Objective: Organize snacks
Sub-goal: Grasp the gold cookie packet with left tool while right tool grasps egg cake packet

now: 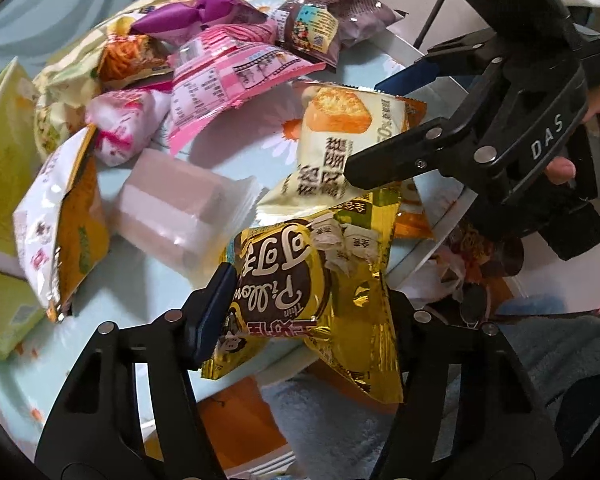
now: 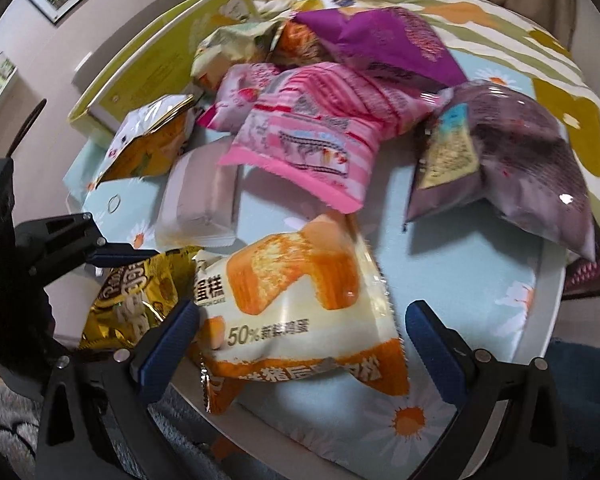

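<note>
- Snack packets: a loose heap on a round counter [image 2: 460, 264] with a pale blue daisy cloth; none visibly sorted, so the task looks to be at an early stage with most of the work left.
- Far side of the heap: purple packet [image 2: 384, 40], pink striped packet [image 2: 316, 136], dark mauve packet [image 2: 516, 168]; a yellow-green box [image 2: 156, 52] stands at the far left.
- Middle: pale wrapped block [image 2: 200, 192], with a white-and-orange pouch [image 2: 152, 144] to its left.
- Gold "Pillow" packet [image 1: 300, 296]: near edge of the counter, partly overhanging it.
- Left tool [image 1: 304, 320]: narrowed down onto the gold packet, blue pad against its left side, the other finger at its crumpled right edge; a grasp on the packet.
- Egg-cake packet [image 2: 300, 304]: cream and orange, near edge, just right of the gold one.
- Right tool [image 2: 300, 340]: spread wide, straddling the egg-cake packet, with its pads not pressing on it; nothing gripped.
</note>
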`<state>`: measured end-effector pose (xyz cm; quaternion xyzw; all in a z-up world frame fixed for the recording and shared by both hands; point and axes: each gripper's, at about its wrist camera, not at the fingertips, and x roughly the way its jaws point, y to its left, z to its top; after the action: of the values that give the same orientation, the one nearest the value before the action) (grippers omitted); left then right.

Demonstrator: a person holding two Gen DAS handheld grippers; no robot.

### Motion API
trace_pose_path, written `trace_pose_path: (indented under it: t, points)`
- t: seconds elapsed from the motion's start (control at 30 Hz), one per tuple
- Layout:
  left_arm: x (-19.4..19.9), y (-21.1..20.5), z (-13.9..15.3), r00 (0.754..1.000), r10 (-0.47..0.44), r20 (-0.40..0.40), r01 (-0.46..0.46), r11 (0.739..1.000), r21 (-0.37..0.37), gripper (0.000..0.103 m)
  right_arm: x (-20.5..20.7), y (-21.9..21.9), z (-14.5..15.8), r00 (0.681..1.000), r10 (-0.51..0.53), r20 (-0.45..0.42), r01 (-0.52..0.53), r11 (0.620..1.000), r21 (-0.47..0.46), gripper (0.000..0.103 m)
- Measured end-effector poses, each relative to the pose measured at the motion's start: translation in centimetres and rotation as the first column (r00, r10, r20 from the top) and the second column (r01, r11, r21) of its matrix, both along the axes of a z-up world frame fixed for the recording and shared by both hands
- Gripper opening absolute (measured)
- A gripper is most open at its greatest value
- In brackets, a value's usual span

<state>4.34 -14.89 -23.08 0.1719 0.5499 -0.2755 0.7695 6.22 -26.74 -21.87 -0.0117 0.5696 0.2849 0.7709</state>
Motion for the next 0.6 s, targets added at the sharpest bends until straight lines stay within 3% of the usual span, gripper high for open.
trace_pose_path:
  t: [0.47,0.6]
  points:
    - [-0.2,2.5,0.3,0.999,0.036,0.034,-0.037,0.999,0.035,0.06,0.4,2.1,-1.8,0.998,0.053,-0.044,-0.051,0.998,0.035,0.103]
    - [-0.4,2.9,0.1,0.998,0.051,0.035,-0.053,0.998,0.042,0.06,-0.2,3.0,-2.3,0.996,0.079,-0.029,-0.08,0.997,-0.013,0.098]
